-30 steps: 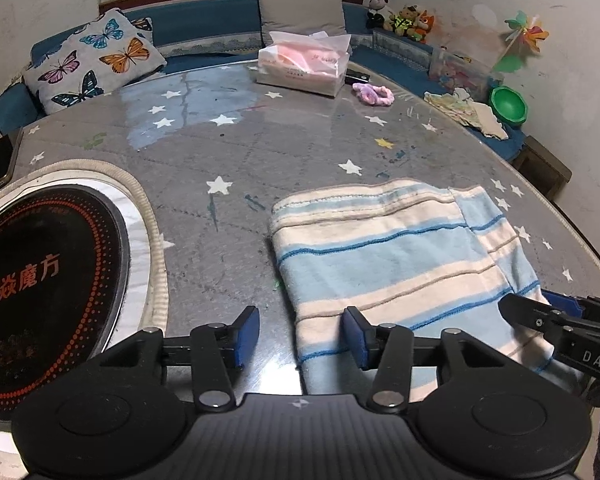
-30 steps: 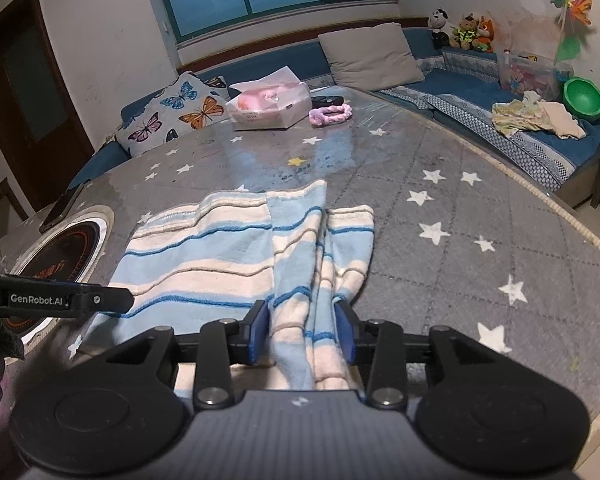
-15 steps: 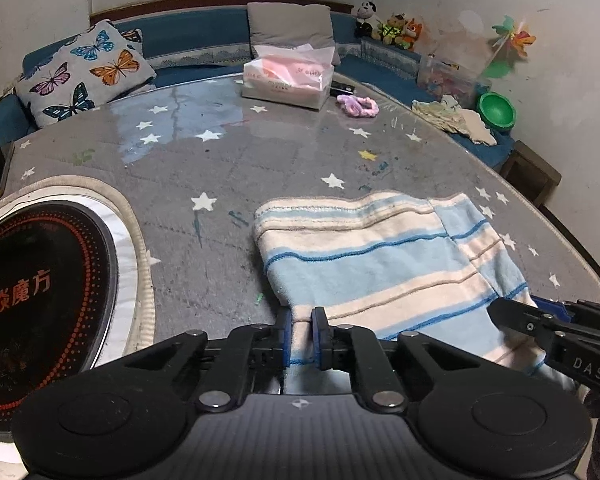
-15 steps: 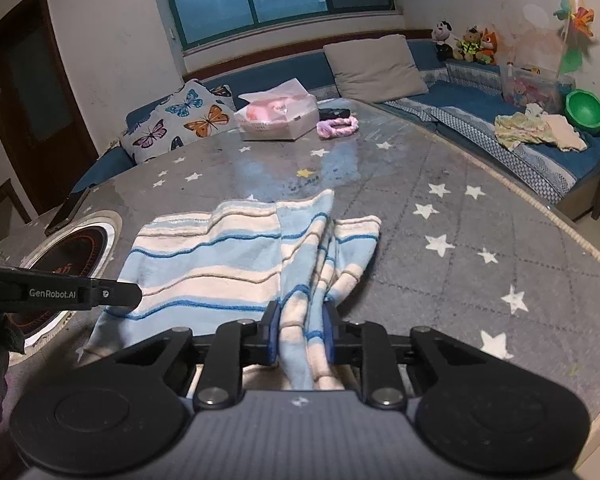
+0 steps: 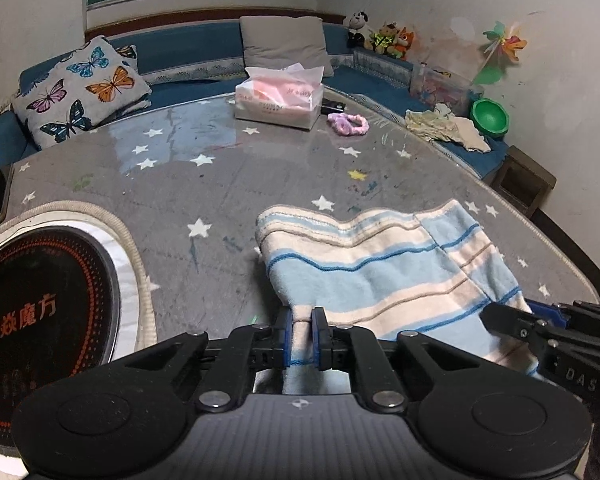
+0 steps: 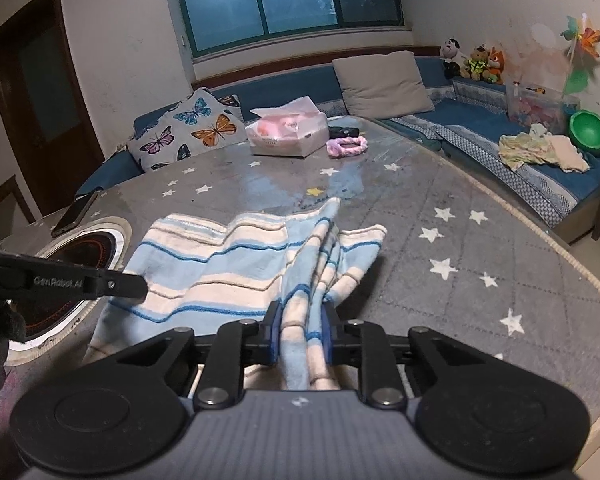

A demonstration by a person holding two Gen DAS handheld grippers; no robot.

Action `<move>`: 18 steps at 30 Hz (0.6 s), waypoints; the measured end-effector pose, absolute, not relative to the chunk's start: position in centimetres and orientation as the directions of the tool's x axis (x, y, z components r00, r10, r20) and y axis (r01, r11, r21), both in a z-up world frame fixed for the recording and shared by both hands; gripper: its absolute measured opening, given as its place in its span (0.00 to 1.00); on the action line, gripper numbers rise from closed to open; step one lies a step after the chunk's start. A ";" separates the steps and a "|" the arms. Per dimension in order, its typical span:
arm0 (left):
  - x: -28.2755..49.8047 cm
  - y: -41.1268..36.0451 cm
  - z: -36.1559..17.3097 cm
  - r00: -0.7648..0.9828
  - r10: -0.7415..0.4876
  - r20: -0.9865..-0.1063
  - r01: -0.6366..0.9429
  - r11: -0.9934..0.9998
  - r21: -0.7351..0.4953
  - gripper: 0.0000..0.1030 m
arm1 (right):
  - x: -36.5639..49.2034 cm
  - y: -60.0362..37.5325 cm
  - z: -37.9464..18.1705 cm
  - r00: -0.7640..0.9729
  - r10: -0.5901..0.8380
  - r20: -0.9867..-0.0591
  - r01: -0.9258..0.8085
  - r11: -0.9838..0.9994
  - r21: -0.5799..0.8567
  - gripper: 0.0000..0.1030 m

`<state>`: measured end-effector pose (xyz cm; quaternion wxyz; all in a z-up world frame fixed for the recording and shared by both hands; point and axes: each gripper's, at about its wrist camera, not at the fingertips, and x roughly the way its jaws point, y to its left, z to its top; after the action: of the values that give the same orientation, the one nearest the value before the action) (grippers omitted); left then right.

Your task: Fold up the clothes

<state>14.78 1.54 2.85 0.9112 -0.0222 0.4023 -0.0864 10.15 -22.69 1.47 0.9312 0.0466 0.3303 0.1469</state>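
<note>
At the far left, an inset burner (image 5: 40, 300) with a pale ring around it is sitting in the table (image 5: 204, 184), well apart from the cloth, so nothing there is getting in the way of a fold. Just right of it, the left gripper (image 5: 300, 334) is pinching the near left corner of the striped garment (image 5: 364, 272), its blue pads having just been closing until only a narrow bunch of cloth is between them; holding a corner like this is probably meant to give that edge a firm anchor before it is carried over. The garment itself is lying on the near right part of the table, a soft, towelling-like piece in bands of pale blue and cream with thin darker blue lines, already doubled, with a rippled far edge and a narrower flap overlapping along its right side. Further right, the right gripper (image 6: 300, 336) is clamping the opposite near corner, where the fabric is gathering into a thicker, ridged bundle between jaws that have likewise just been closing, so they are standing slightly wider than the left pair. With both near corners taken, the cloth is being held taut between the two hands, ready, in my judgement, for lifting toward the far edge.
</note>
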 end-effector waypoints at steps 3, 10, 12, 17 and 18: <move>15.4 0.8 3.4 0.664 -0.178 -0.726 0.152 0.983 -0.103 0.10 | 10.3 -22.9 2.1 0.749 0.301 -0.591 -0.245 0.953 0.176 0.18; 17.2 -2.0 5.0 0.672 -0.203 -0.712 0.192 0.977 -0.097 0.10 | 11.6 -24.4 3.8 0.781 0.260 -0.568 -0.221 0.965 0.138 0.18; 17.8 -3.2 5.4 0.675 -0.211 -0.707 0.209 0.974 -0.091 0.10 | 11.9 -24.9 4.2 0.788 0.247 -0.563 -0.214 0.969 0.125 0.17; 19.7 -6.2 6.1 0.674 -0.229 -0.702 0.245 0.966 -0.081 0.10 | 12.9 -26.8 5.2 0.810 0.194 -0.554 -0.175 0.981 0.089 0.17; 20.1 -6.8 6.1 0.673 -0.233 -0.702 0.251 0.965 -0.079 0.10 | 13.2 -27.3 5.3 0.813 0.182 -0.554 -0.164 0.983 0.083 0.17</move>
<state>20.07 -6.76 6.11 0.9144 0.0121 0.3824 -0.1322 13.21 -27.25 5.31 0.9519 0.0156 0.2924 0.0908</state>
